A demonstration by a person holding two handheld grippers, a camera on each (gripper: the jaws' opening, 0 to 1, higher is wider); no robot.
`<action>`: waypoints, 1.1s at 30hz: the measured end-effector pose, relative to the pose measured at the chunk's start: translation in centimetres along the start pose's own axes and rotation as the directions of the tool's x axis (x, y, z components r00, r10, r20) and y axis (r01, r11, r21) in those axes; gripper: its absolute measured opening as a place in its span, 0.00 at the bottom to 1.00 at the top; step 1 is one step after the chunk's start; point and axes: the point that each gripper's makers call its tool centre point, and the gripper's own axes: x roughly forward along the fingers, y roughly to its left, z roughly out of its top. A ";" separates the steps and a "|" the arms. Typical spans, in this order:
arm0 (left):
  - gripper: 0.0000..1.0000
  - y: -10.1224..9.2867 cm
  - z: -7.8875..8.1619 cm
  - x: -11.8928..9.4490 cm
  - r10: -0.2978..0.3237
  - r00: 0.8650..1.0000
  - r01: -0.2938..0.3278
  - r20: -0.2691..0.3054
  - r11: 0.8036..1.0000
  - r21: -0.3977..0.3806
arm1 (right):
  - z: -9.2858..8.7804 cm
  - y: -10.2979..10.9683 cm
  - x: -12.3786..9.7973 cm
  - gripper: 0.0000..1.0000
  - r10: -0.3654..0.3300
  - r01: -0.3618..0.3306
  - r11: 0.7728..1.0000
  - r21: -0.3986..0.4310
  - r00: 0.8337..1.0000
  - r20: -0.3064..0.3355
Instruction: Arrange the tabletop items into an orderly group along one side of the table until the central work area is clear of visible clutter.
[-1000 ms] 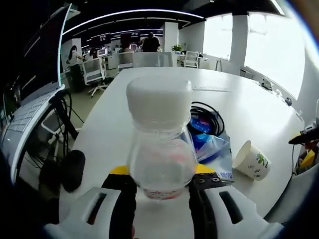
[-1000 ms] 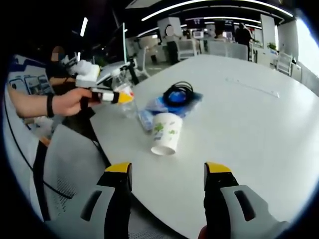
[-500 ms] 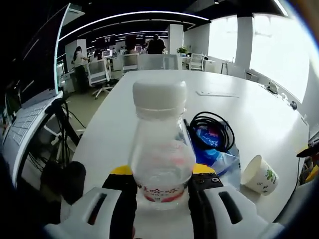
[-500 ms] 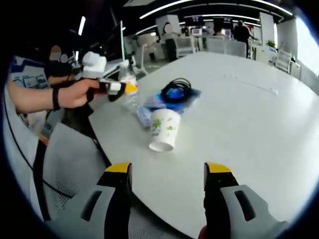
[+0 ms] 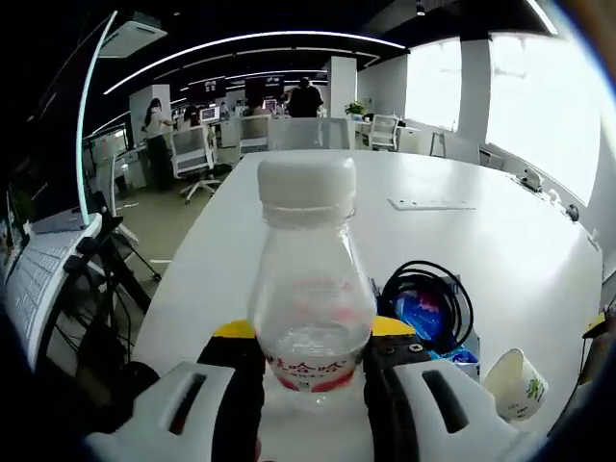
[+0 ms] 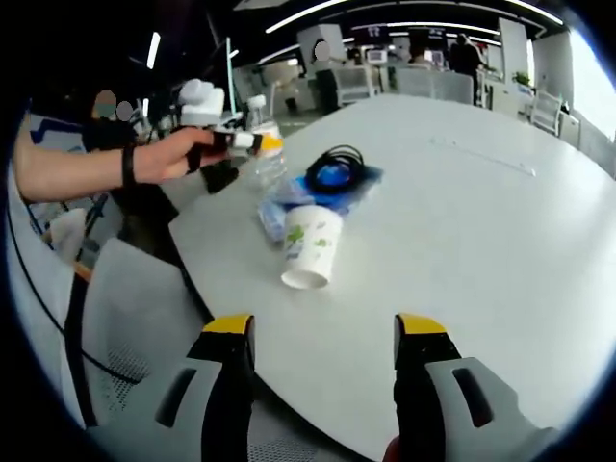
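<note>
Near the table (image 6: 500, 221) edge, the left tongs (image 5: 310, 354) are gripping an upright clear bottle (image 5: 310, 279) beside the coiled black cable (image 6: 334, 170) and blue packet (image 6: 289, 199); the right tongs (image 6: 323, 332) are hovering wide apart near the tipped paper cup (image 6: 310, 245)

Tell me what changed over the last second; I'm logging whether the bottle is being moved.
The left gripper, shut on the clear bottle, carried it away from the paper cup toward the table's far edge, and tipped it from tilted to upright. The right gripper stayed open and empty. The cup, black cable and blue packet kept their places.
</note>
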 end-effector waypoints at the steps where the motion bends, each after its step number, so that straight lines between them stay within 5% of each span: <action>1: 0.39 -0.1 0.2 0.3 -0.003 1.000 0.003 0.002 1.000 0.001 | 0.0 -0.1 0.0 0.57 -0.002 0.002 1.000 0.001 1.000 -0.001; 20: 0.39 0.5 2.3 5.4 0.015 1.000 -0.014 0.025 1.000 -0.020 | -0.1 -2.3 0.3 0.57 -0.018 0.019 0.999 0.029 1.000 -0.018; 29: 0.39 0.3 2.0 6.5 0.014 0.998 -0.011 0.060 0.999 -0.050 | -0.4 -2.5 0.5 0.56 -0.018 0.018 0.999 0.031 0.999 -0.026; 33: 0.39 0.1 1.7 6.5 0.022 0.998 -0.022 0.061 1.000 -0.005 | -0.6 -2.5 0.4 0.56 -0.016 0.017 0.999 0.036 1.000 -0.025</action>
